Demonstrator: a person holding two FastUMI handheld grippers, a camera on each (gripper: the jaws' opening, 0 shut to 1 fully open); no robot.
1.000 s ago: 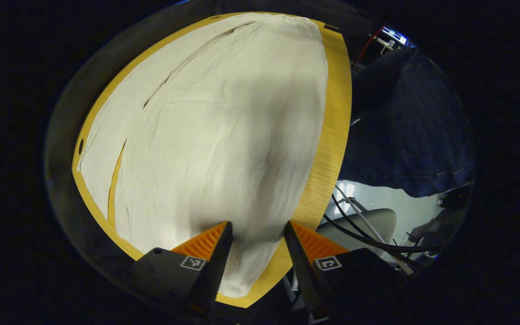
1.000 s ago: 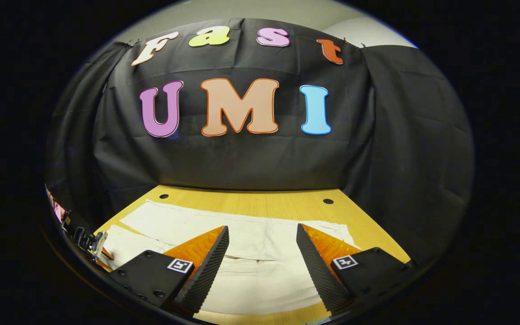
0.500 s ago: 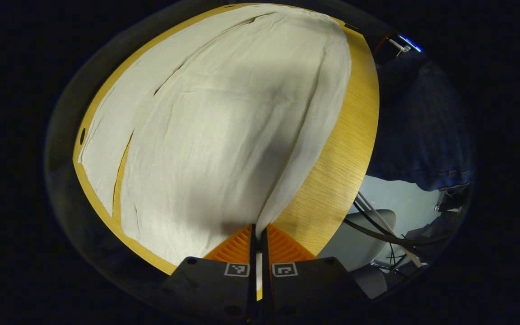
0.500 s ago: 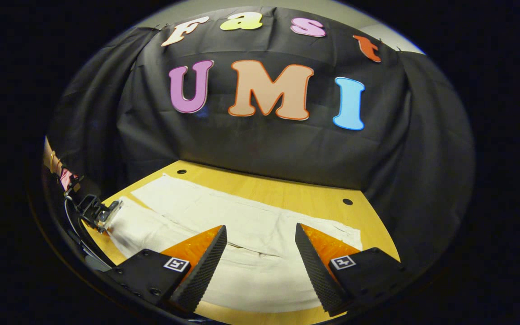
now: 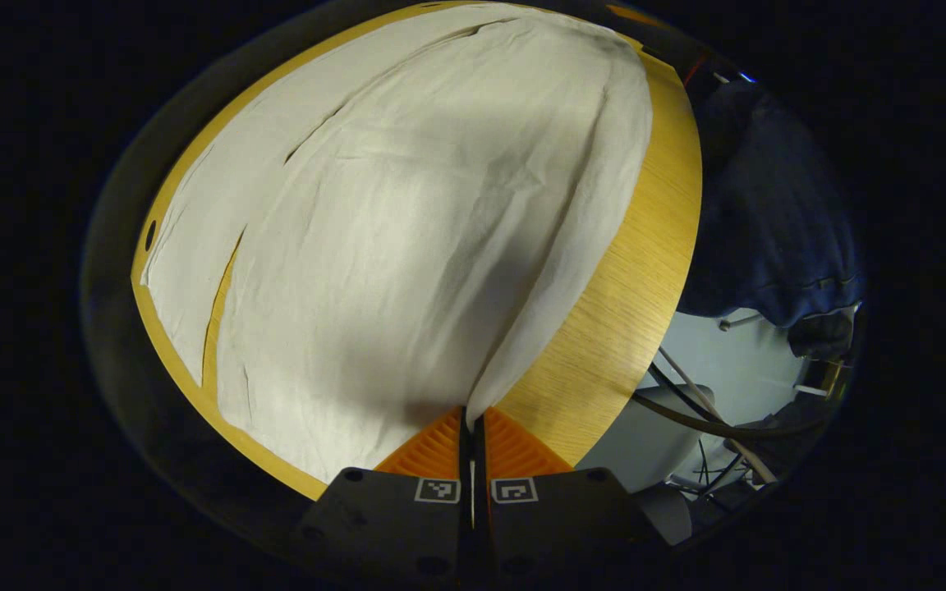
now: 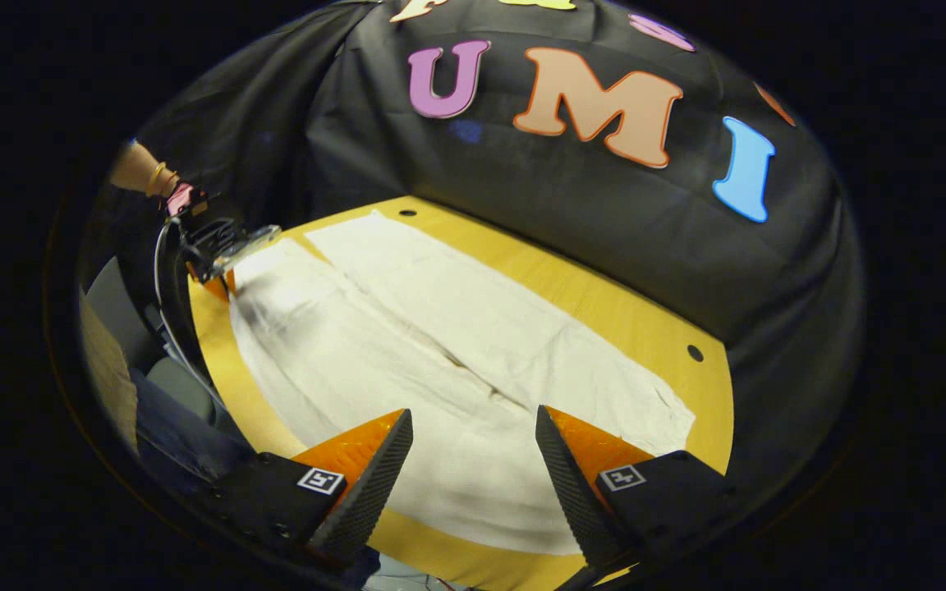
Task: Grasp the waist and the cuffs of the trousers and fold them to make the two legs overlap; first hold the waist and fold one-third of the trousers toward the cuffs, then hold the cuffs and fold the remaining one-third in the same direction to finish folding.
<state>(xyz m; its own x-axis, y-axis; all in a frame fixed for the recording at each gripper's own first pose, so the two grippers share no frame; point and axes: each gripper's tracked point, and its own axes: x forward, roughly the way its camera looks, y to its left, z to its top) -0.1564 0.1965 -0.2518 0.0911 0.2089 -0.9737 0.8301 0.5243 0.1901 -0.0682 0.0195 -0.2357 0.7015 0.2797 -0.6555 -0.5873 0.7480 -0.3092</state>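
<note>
My left gripper (image 5: 471, 420) is pinched tight on the near edge of the cream trousers (image 5: 391, 238), which spread up across the wooden table (image 5: 621, 287) through the frame's middle. My right gripper (image 6: 473, 427) hangs wide apart, holding nothing, above the trousers (image 6: 440, 345) at bottom centre.

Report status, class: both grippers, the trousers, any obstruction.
Left gripper shut on trousers edge. Right gripper open above trousers, gripping nothing. Trousers spread flat on table, legs unfolded. Nothing in the way.
</note>
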